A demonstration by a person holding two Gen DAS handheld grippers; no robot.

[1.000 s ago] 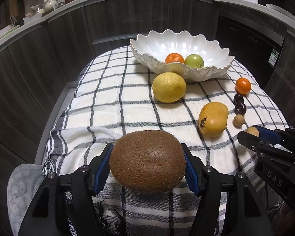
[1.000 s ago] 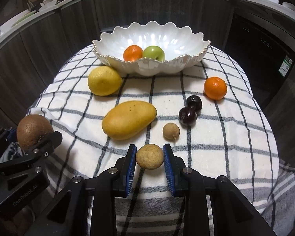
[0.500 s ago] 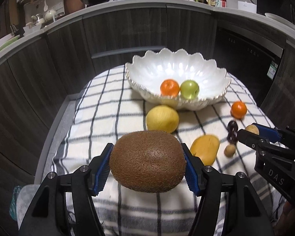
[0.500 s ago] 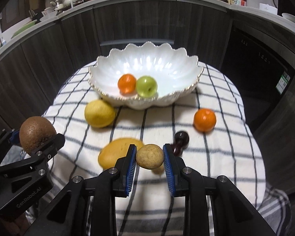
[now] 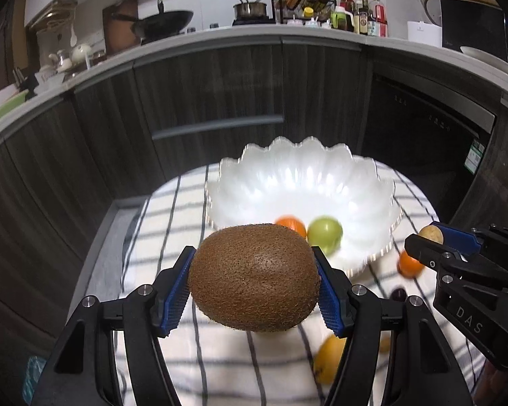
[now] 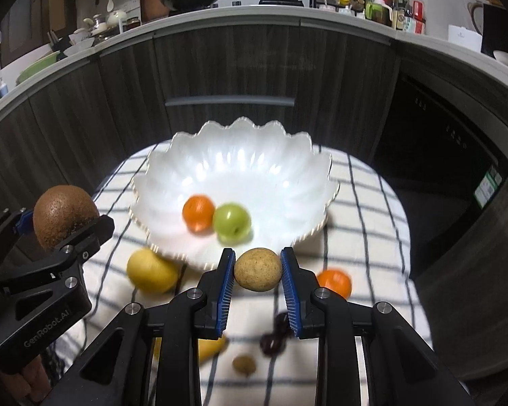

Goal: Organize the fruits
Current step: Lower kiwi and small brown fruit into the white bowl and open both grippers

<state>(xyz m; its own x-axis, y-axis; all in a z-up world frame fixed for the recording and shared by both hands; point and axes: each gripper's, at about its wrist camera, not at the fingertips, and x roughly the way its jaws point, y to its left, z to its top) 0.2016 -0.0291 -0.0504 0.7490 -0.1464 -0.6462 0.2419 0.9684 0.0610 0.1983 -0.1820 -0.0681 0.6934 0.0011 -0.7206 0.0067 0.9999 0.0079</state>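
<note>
A fuzzy brown kiwi (image 5: 254, 277) sits lengthwise between my left pads, off the cloth. A small round tan fruit (image 6: 258, 269) is pinched between my right pads. The white scalloped bowl (image 6: 254, 155) stands on the checked cloth with an orange (image 6: 198, 212) and a green apple (image 6: 232, 221) touching inside it. On the cloth lie a lemon (image 6: 150, 270) beside the bowl, a second orange (image 6: 335, 282), two dark cherries (image 6: 276, 336), a mango (image 5: 330, 358) and another small tan fruit (image 6: 244, 364).
</note>
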